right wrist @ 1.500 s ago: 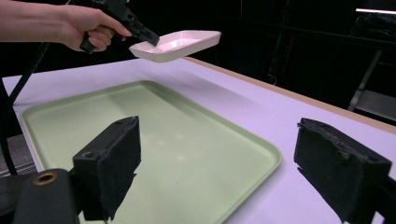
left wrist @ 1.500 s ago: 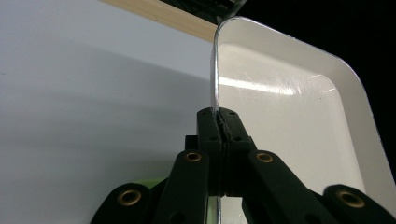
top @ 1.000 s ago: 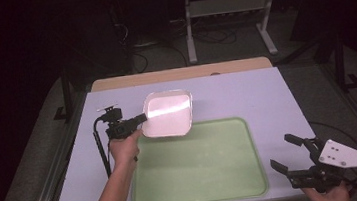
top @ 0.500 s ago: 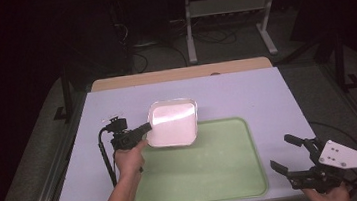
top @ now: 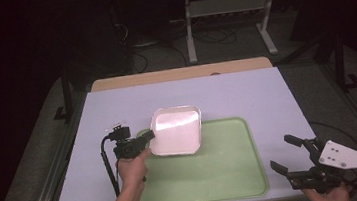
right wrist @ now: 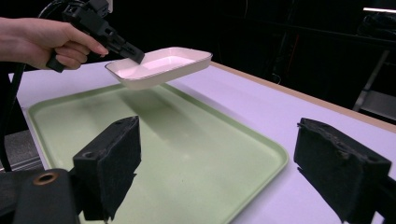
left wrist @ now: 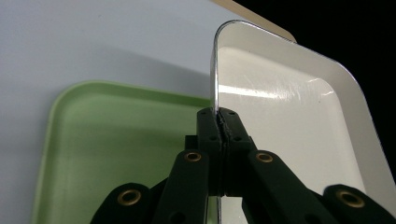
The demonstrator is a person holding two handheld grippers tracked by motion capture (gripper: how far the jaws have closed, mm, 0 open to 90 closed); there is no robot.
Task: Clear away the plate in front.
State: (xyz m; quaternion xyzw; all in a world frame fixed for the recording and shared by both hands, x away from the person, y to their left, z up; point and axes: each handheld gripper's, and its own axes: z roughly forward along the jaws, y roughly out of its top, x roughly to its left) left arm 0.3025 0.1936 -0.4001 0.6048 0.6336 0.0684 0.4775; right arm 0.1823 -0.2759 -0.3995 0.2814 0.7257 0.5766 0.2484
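Observation:
A shallow white square dish (top: 176, 130) hangs in the air over the far left corner of the green tray (top: 214, 177). My left gripper (top: 148, 134) is shut on the dish's left rim. In the left gripper view the jaws pinch the thin rim of the dish (left wrist: 299, 130), with the tray (left wrist: 116, 144) beneath. The right gripper view shows the dish (right wrist: 161, 67) held level above the tray (right wrist: 187, 154) by the other hand. My right gripper (top: 288, 154) stands open off the tray's near right corner, nothing between its pads.
The tray lies on a pale lilac table top (top: 246, 93) with a wooden strip along its far edge. Dark floor, cables and a metal stand (top: 227, 10) lie beyond the table. A black cable (top: 107, 163) trails from the left gripper.
The left gripper has carried the white dish toward the near side and to the right, from the bare table top to above the tray's far left corner. The right gripper has stayed put.

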